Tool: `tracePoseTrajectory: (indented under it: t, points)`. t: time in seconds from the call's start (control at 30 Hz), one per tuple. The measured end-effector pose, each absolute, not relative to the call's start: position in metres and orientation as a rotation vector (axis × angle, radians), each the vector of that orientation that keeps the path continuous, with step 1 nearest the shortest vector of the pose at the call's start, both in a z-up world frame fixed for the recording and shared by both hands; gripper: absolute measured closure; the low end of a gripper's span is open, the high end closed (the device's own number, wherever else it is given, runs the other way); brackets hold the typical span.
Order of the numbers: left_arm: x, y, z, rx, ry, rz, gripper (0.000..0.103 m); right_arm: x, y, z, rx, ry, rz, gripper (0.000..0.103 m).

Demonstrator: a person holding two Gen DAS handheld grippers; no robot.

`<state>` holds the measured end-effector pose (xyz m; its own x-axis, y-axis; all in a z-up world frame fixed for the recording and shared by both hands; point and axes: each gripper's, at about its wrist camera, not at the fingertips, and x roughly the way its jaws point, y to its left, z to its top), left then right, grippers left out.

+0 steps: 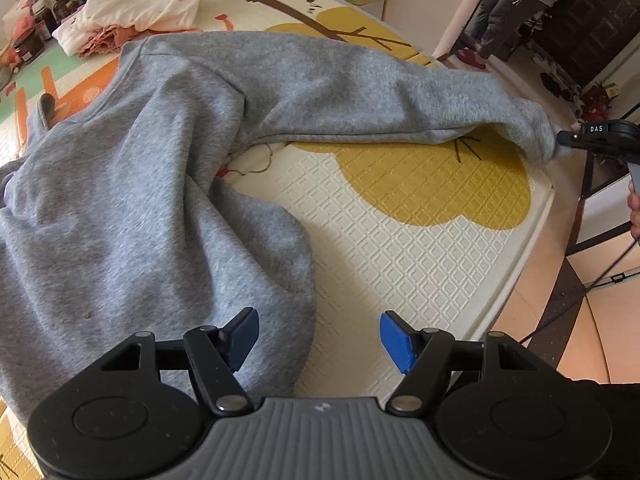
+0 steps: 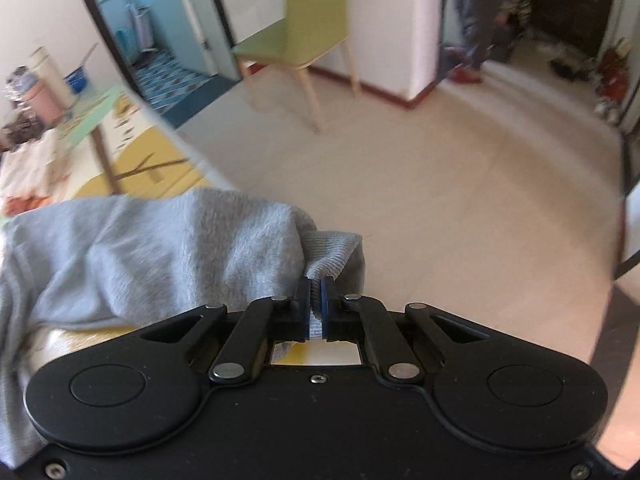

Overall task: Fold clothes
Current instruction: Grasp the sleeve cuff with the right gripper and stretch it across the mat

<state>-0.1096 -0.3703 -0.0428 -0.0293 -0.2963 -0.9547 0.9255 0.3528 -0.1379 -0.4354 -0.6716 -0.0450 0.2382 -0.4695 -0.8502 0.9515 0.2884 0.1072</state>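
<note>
A grey sweatshirt (image 1: 140,184) lies rumpled on the patterned play mat (image 1: 400,240), its body at the left and one sleeve (image 1: 360,92) stretched out to the right. My right gripper (image 2: 316,300) is shut on the ribbed cuff (image 2: 332,252) of that sleeve and holds it lifted off the mat's right edge; in the left wrist view the same gripper (image 1: 564,140) pinches the sleeve end. My left gripper (image 1: 320,340) hangs open over the sweatshirt's lower hem, blue pads apart, nothing between them.
A pile of cream and pink clothes (image 1: 132,12) lies at the mat's far left, with jars and clutter (image 1: 28,40) beside it. A green chair (image 2: 296,36) stands beyond the mat. A person (image 1: 516,4) stands in the doorway at the far right. Bare floor (image 2: 440,184) lies beyond the mat's edge.
</note>
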Motion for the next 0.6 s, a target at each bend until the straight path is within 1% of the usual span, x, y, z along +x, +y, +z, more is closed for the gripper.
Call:
tracePoseTrajectory:
  t: [0.27,0.37,0.4,0.47,0.6]
  points:
    - [-0.109,-0.365,-0.043,0.677,1.225,-1.09,0.032,-0.455,-0.705,-0.063,0.72,0.838,-1.241,0.099]
    - [-0.106,-0.362,-0.044,0.668,1.235,-1.076,0.027,-0.457,-0.707,-0.064,0.736,0.834,-1.251,0.092]
    - [-0.105,-0.36,-0.044,0.66,1.24,-1.071,0.027,-0.458,-0.707,-0.064,0.733,0.832,-1.256,0.084]
    - [-0.103,-0.358,-0.044,0.649,1.247,-1.063,0.027,-0.458,-0.705,-0.057,0.723,0.815,-1.261,0.074]
    - [-0.099,-0.354,-0.044,0.635,1.248,-1.051,0.025,-0.453,-0.698,-0.04,0.695,0.78,-1.258,0.074]
